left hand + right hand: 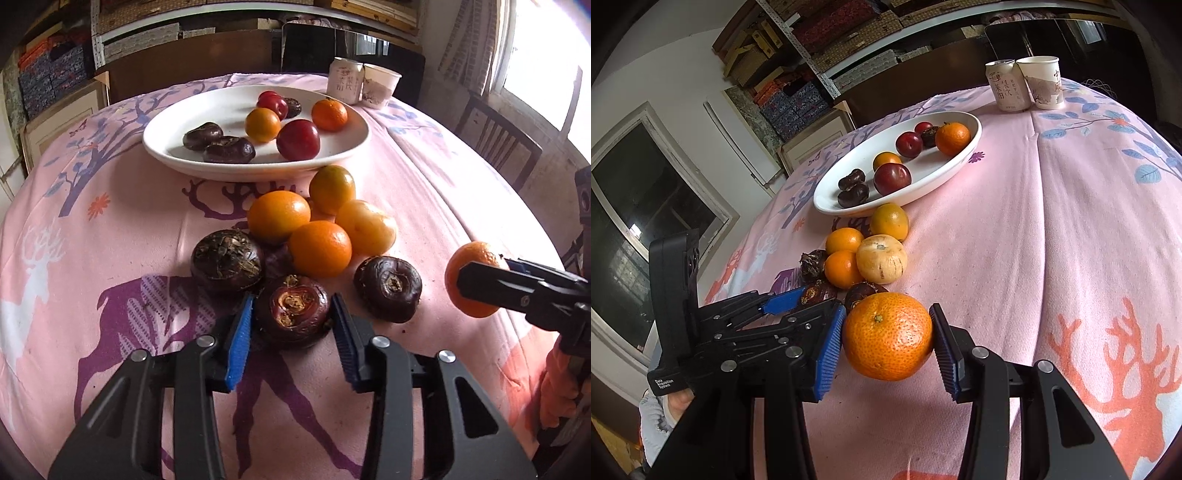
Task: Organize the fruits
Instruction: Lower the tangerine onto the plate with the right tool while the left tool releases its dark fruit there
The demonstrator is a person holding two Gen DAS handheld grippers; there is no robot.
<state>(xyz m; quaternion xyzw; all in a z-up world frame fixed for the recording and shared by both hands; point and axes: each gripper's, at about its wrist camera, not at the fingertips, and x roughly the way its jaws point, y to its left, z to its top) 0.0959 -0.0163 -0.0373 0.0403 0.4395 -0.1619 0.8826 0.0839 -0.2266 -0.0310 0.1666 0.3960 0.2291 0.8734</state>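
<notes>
A drink can (pixel 1007 85) touches a paper cup (pixel 1042 82) on the pink tablecloth (pixel 1052 229).

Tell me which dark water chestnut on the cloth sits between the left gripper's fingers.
The front middle dark brown water chestnut, cracked orange top facing the camera, sits between the open left gripper; the other two lie beyond, to either side.

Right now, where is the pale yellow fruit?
In the right wrist view, the pale yellow fruit lies on the pink tablecloth in the loose pile, right of two oranges and below the white plate.
</notes>
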